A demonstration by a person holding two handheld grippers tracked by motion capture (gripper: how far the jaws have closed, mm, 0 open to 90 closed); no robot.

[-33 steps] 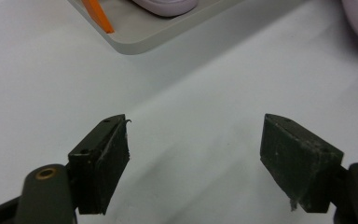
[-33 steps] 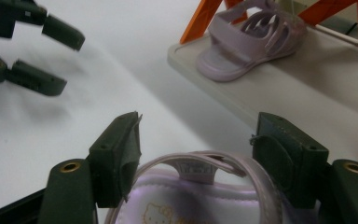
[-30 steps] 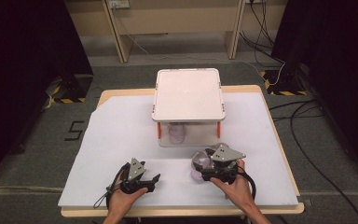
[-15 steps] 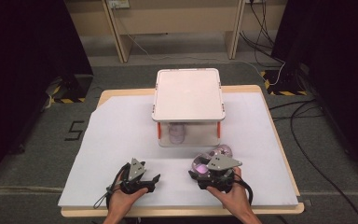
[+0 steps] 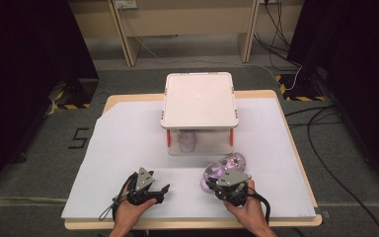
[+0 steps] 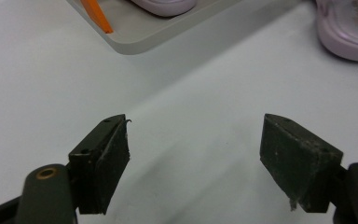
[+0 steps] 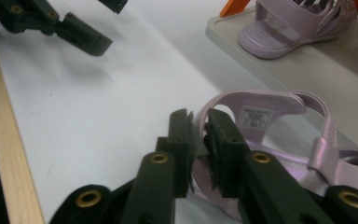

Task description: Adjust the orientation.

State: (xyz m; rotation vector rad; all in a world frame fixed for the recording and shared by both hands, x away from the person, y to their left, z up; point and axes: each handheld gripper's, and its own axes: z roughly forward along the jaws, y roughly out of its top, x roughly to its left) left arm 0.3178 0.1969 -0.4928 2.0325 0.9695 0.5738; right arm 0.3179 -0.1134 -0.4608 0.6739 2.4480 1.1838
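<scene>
One sandal [image 7: 284,28] sits in the rack [image 5: 199,98]; right gripper [image 7: 200,135] has just closed its jaws on the second sandal's [image 5: 224,168] strap at the rack's 5 o'clock — racking remains; left gripper [image 6: 196,140] gapes empty.

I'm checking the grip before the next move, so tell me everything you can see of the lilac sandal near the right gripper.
The lilac sandal is a small, glossy, plastic-looking shoe with a heel strap, a crossing strap and a white label on the strap's inner side. It lies on the white table cover, in front of the low two-tier rack where its mate sits. The right gripper has just closed on its heel strap.
</scene>
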